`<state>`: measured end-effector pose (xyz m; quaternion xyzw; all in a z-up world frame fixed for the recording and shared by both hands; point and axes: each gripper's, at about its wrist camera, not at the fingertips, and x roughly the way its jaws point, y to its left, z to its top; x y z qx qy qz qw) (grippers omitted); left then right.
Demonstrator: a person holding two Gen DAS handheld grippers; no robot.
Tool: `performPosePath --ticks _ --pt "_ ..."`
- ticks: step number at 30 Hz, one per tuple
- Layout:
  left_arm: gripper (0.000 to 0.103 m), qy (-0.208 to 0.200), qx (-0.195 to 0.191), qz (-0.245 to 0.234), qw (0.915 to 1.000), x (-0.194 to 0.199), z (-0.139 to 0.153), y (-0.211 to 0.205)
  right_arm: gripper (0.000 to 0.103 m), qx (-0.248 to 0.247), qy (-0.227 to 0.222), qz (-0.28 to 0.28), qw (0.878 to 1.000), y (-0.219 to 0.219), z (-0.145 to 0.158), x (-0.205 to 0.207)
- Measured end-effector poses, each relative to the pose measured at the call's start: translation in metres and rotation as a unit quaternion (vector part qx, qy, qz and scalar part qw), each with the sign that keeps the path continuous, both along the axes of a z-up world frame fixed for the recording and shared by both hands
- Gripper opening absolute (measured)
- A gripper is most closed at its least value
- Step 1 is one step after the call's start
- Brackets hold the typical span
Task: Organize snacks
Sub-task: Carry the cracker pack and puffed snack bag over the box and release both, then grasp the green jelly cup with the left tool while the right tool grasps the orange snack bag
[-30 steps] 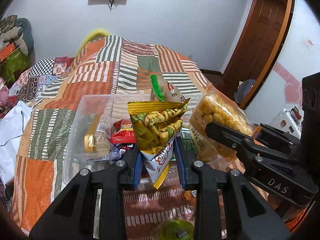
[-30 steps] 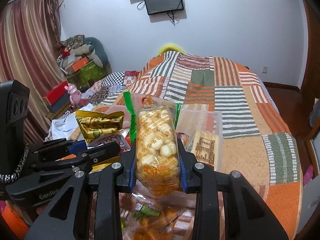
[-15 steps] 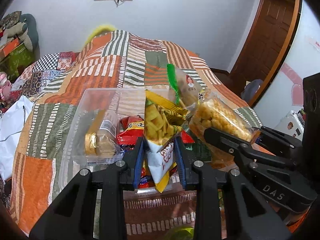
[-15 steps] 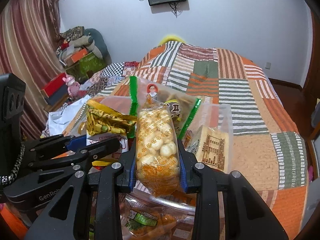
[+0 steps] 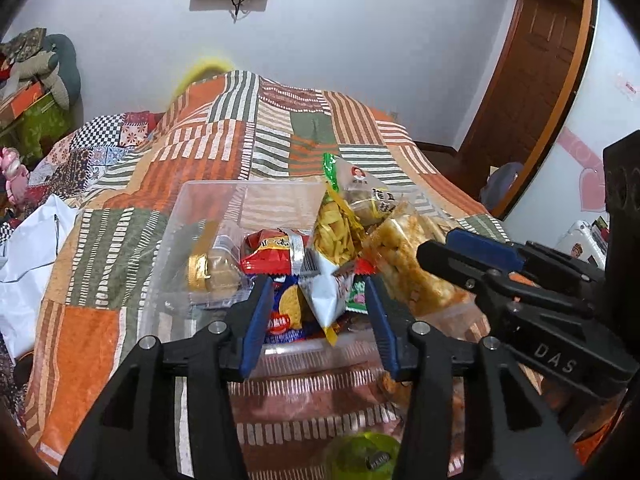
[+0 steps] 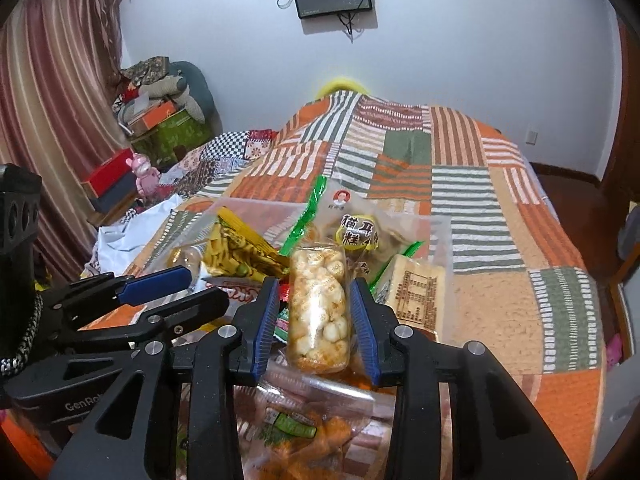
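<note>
A clear plastic bin (image 5: pixel 192 216) on the patchwork bed holds several snack packs. My left gripper (image 5: pixel 316 304) is open; the yellow-green snack bag (image 5: pixel 332 240) stands loose between its pads, leaning in the bin. My right gripper (image 6: pixel 314 320) is open too; the clear pack of puffed balls (image 6: pixel 318 308) sits between its pads with a gap on both sides. That pack also shows in the left wrist view (image 5: pixel 412 264). A green-edged cake pack (image 6: pixel 356 228) and a tan boxed snack (image 6: pixel 416 292) lie behind it.
A red pack (image 5: pixel 272 252), a gold-lidded pack (image 5: pixel 208 268) and a blue biscuit pack (image 5: pixel 284 312) lie in the bin. A clear bag of orange snacks (image 6: pixel 304 432) lies below my right gripper. A white cloth (image 5: pixel 24 264) lies left.
Both grippers moved forward over the bin and opened. The yellow-green bag and the puffed-ball pack were let go and now rest in the bin.
</note>
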<state>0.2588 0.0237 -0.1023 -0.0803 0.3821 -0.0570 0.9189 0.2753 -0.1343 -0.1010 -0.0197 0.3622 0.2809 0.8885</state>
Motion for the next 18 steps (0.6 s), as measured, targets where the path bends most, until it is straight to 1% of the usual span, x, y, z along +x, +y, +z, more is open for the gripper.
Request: performPosePath --ticks 1,3,4,5,7,13,18 --pt "0.050 -0.003 0.005 -0.002 1.0000 -0.004 0.002 -0.001 0.034 -0.003 -0.004 0.001 1.000 0.000 0.002 -0.002" --pt "0.055 -0.009 0.016 -0.001 0.9998 -0.014 0.005 -0.002 0.039 -0.014 -0.020 0.004 1.000 -0.002 0.007 -0.010" --pt "0.057 -0.011 0.020 -0.002 0.9997 -0.017 0.005 -0.002 0.043 -0.019 -0.027 0.004 0.999 -0.003 0.009 -0.013" --pt "0.058 -0.013 0.024 -0.003 0.9996 -0.021 0.006 -0.003 0.045 -0.023 -0.035 0.003 0.999 -0.004 0.011 -0.017" --pt "0.060 -0.013 0.028 -0.005 0.9995 -0.029 0.007 -0.003 0.045 -0.026 -0.043 0.003 0.999 -0.008 0.015 -0.024" --pt "0.062 0.000 0.022 -0.009 0.9997 -0.049 0.006 0.001 0.045 -0.024 -0.042 0.005 0.999 -0.019 0.019 -0.035" --pt "0.063 0.014 0.016 -0.011 0.9997 -0.062 -0.001 0.001 0.047 -0.023 -0.037 0.002 0.999 -0.027 0.017 -0.048"
